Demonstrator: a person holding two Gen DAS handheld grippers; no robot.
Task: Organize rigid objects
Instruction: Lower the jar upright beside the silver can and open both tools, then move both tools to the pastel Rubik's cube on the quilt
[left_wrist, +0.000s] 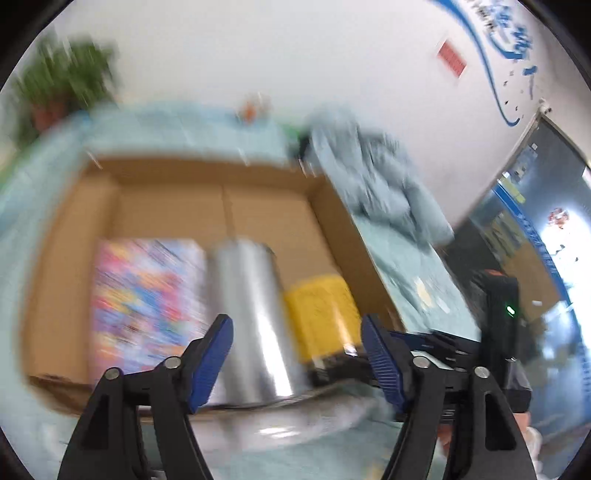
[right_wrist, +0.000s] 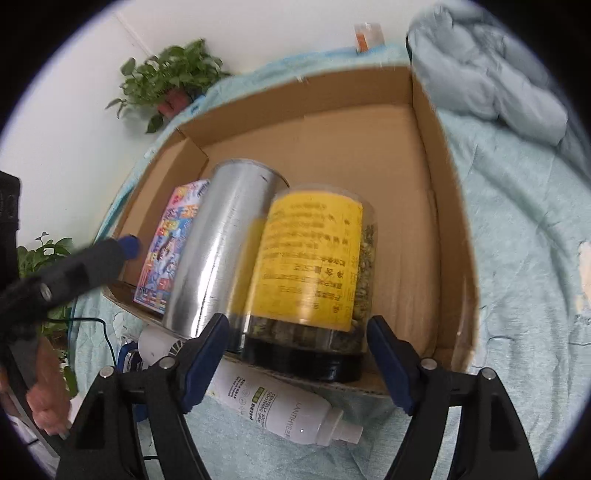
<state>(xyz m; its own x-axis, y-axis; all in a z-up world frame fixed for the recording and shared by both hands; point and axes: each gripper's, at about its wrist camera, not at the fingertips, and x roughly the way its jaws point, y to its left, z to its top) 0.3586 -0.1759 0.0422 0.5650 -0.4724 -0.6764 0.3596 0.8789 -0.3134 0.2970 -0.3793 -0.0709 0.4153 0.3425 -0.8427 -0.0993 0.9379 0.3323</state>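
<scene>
Pale blue bedding (right_wrist: 517, 258) covers the whole work surface, white wall behind, potted plant (right_wrist: 170, 77) at upper left of the right wrist view. On it sits an open cardboard box (right_wrist: 436, 206).

Box contents, along the near wall at lower centre: colourful printed carton (right_wrist: 166, 254) at left, silver tin (right_wrist: 218, 243) in the middle, clear jar with yellow label (right_wrist: 314, 266) at right, black lid toward me. Tin and jar look to be touching. Far half of the box is bare.

Right gripper (right_wrist: 295, 354): fingers spread, straddling the jar's lid end; I see no pad pressing on it. Left gripper (left_wrist: 295, 354): also spread, nothing pinched, hanging over the tin; that view is heavily smeared.

White spray bottle (right_wrist: 284, 410) lies on the bedding outside the box, just below its near wall, nozzle to lower right. I judge it the next item to bring in.

Notes for doing it well:
- Lift the right hand clear without nudging the jar.
- Take the bottle across its body, not the nozzle.
- Lay it beside the jar so the row stays tight.
- Keep the left hand off the tin.
</scene>
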